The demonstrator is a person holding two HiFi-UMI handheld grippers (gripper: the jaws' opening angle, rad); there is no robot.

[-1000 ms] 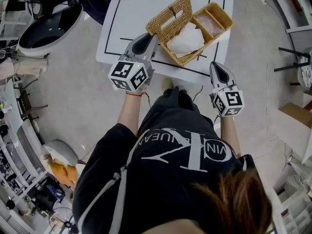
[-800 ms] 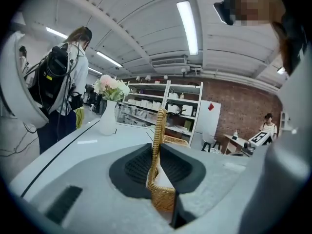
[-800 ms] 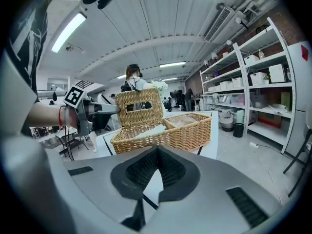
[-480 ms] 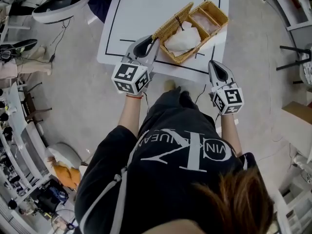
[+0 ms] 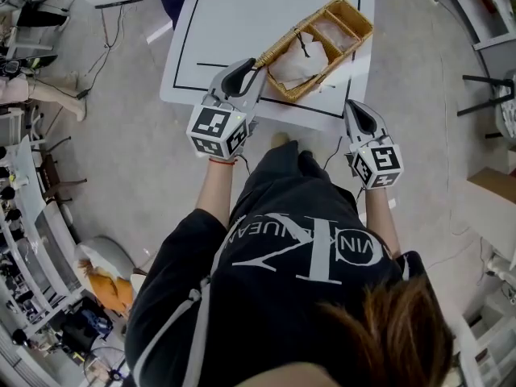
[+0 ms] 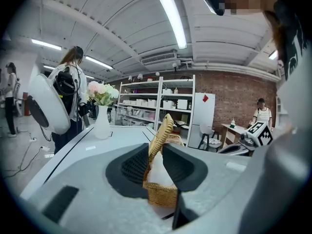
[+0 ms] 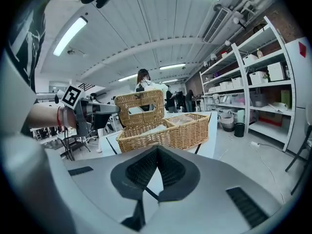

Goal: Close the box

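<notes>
Left gripper view: the left gripper (image 6: 155, 146), the nearer one, has its jaws opening around the raised lid (image 6: 165, 125) of the wicker box (image 6: 162, 194) on the desk (image 6: 118, 134), the lid edge-on straight ahead, while the right gripper (image 7: 157, 150) is pressed together.

Left gripper (image 5: 251, 71) extended forward, jaws opening, wicker lid (image 6: 163, 130) standing between them, right gripper (image 5: 355, 108) alongside, well apart from left, jaws together, nothing between, both forearms reaching forward
</notes>
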